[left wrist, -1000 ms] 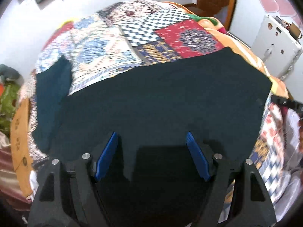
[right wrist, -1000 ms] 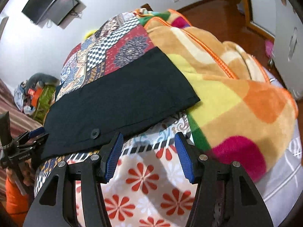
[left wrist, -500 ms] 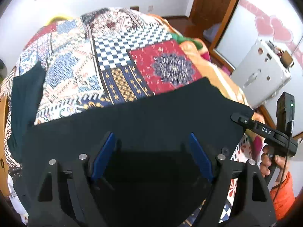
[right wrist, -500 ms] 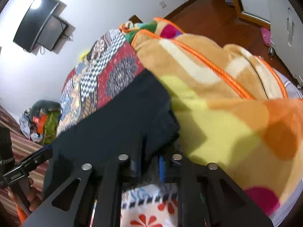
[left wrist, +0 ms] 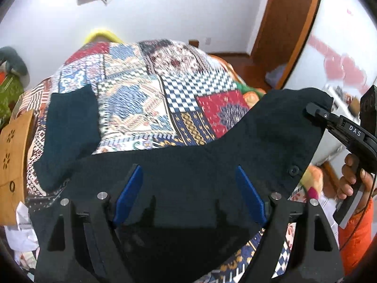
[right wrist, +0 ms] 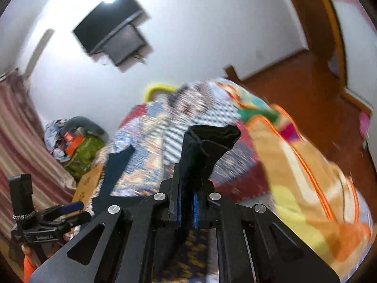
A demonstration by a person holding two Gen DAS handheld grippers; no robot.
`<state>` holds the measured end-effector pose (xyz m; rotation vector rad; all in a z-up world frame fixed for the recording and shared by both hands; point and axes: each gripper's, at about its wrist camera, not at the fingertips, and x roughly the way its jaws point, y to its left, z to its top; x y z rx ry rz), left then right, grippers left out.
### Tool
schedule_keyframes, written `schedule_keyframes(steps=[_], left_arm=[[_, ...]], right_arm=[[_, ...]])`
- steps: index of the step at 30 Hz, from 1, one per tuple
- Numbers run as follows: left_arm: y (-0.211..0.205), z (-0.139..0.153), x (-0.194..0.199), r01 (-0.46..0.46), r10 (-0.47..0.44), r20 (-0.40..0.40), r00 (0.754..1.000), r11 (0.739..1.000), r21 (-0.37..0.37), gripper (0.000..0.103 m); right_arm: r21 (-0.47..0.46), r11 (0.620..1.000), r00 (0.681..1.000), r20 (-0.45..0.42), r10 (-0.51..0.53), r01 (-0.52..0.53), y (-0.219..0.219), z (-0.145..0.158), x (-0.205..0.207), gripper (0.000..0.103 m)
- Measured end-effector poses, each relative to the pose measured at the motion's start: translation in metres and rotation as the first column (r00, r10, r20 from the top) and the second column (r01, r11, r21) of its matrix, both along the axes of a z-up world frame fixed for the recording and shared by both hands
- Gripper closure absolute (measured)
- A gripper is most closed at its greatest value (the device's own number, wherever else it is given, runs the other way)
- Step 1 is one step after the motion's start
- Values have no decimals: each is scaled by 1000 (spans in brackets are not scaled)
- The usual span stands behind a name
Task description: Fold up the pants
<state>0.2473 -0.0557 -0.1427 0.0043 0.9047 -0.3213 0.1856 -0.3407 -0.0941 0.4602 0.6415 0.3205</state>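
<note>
Left wrist: one pants (left wrist: 188, 165), two tools (left wrist: 188, 195) (left wrist: 313, 110).

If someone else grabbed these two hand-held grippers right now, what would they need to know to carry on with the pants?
Right gripper: shut on a bunched corner of the dark pants, lifted above the patchwork bedspread.
Left gripper: jaws opening, pads not pressing; pants fabric lies under and between them.
Pants: mostly spread flat on the bed, one leg end at the far left, the right corner raised; a button shows near that corner.
Done: right corner gripped and raised.
Left: probably carry that corner across to make the fold, then smooth and fold again.
</note>
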Motion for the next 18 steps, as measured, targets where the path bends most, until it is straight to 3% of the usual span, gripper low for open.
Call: schedule_keyframes(steps=[6,11,16,18], left_arm=[[49,31,-26,-79,82,104,991,997,-25,18],[95,40,-54,-140,147,152,977,989,-56,15],[130,32,-76,-207,208,160,965,978,-29,15],[143,25,-83,-231,232,145,962,973,-20,15]], right_arm=[[-42,991,988,83,133,-130,67,37,6,97],[-98,960,960,83,269,-261,132,40,12,97],[-154,881,893,-16,451,-448,208,11,14,97],[-175,826,844,-82,530,-535,240,-11,7,97]])
